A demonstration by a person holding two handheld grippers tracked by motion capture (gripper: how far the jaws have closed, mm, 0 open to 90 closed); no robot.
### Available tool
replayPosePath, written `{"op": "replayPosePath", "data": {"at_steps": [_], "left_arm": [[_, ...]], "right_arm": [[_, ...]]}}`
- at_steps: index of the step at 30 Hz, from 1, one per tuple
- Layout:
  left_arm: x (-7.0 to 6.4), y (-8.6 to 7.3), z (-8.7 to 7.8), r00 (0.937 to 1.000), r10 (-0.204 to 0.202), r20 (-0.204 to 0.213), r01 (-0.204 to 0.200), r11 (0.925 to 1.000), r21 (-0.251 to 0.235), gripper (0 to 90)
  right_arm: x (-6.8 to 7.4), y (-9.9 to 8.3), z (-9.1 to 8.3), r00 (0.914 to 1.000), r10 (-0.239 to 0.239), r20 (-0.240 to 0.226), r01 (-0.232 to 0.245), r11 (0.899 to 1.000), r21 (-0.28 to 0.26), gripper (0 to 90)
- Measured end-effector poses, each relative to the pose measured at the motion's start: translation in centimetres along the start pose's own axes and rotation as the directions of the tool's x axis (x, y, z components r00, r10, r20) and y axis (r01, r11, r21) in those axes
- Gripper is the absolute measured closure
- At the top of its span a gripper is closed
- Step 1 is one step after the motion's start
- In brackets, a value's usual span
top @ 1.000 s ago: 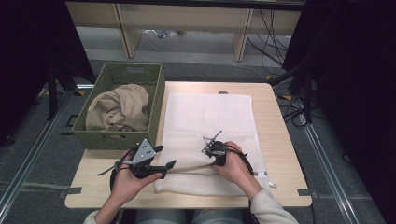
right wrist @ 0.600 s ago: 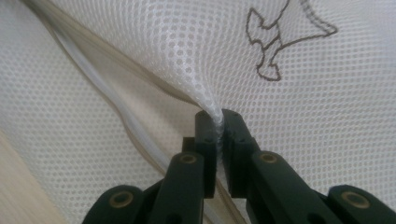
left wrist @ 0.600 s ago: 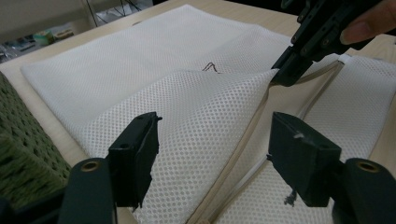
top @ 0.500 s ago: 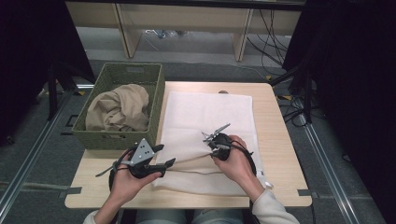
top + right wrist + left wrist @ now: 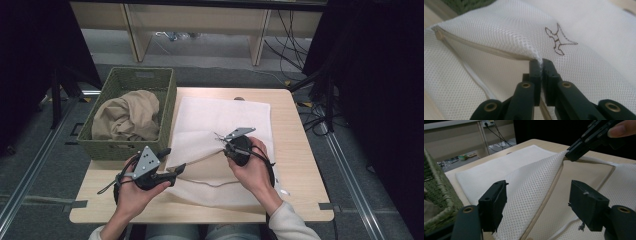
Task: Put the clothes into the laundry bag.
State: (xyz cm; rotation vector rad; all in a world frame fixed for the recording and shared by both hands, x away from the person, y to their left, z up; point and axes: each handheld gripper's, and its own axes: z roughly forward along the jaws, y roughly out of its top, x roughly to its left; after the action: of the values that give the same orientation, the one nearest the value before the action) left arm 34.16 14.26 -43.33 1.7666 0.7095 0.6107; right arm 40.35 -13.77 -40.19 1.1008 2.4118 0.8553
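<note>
I hold one gripper in each hand over the worktop (image 5: 300,165). A white mesh bag (image 5: 220,117) lies flat in the middle of the worktop, and its open edge faces me at 6 o'clock. My right gripper (image 5: 220,141) has its jaws pinched tight on the top layer of the mesh bag, right at the zipper edge (image 5: 486,48). That pinch lifts the top layer up like a little tent, so the mouth of the bag gapes open. In the right gripper view I see a small brown drawing (image 5: 559,41) on the mesh at about 1 o'clock from my jaws. My left gripper (image 5: 175,161) sits at the near left corner of the bag, at about 8 o'clock from the right one. Its jaws are wide apart and hold nothing, and they point at the bag's open mouth. In the left gripper view the lifted edge runs between the two jaws. A green basket (image 5: 107,142) stands at 9 o'clock, just beside the bag, with a tan cloth (image 5: 127,115) bunched up inside it.
</note>
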Motion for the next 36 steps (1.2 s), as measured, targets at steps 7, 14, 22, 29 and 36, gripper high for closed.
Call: {"op": "replayPosePath", "data": {"at_steps": [7,14,22,29,36], "left_arm": [[0.4,0.5,-0.4,0.9992,0.012,-0.038,-0.013,0.9993,-0.034,24.1],[0.7,1.1,-0.2,0.9988,0.001,-0.048,-0.003,0.9989,-0.046,18.7],[3.2,1.4,-0.3,0.9892,-0.015,-0.146,0.010,0.9991,-0.041,13.4],[7.7,1.9,0.2,0.9561,-0.041,-0.290,0.053,0.9980,0.035,8.9],[11.9,3.1,1.3,0.9188,-0.062,-0.390,0.110,0.9888,0.101,5.8]], "right_arm": [[-0.2,0.9,-0.9,0.9994,0.016,0.029,-0.013,0.995,-0.099,87.9],[-0.5,1.8,-1.4,0.9976,0.022,0.065,-0.011,0.987,-0.159,87.9],[-1.2,2.4,-2.3,0.9963,0.035,0.079,-0.017,0.974,-0.224,87.8],[-1.6,2.5,-2.6,0.9955,0.036,0.087,-0.014,0.971,-0.238,87.8],[-1.7,2.5,-2.8,0.9951,0.037,0.092,-0.014,0.970,-0.245,87.8]]}}
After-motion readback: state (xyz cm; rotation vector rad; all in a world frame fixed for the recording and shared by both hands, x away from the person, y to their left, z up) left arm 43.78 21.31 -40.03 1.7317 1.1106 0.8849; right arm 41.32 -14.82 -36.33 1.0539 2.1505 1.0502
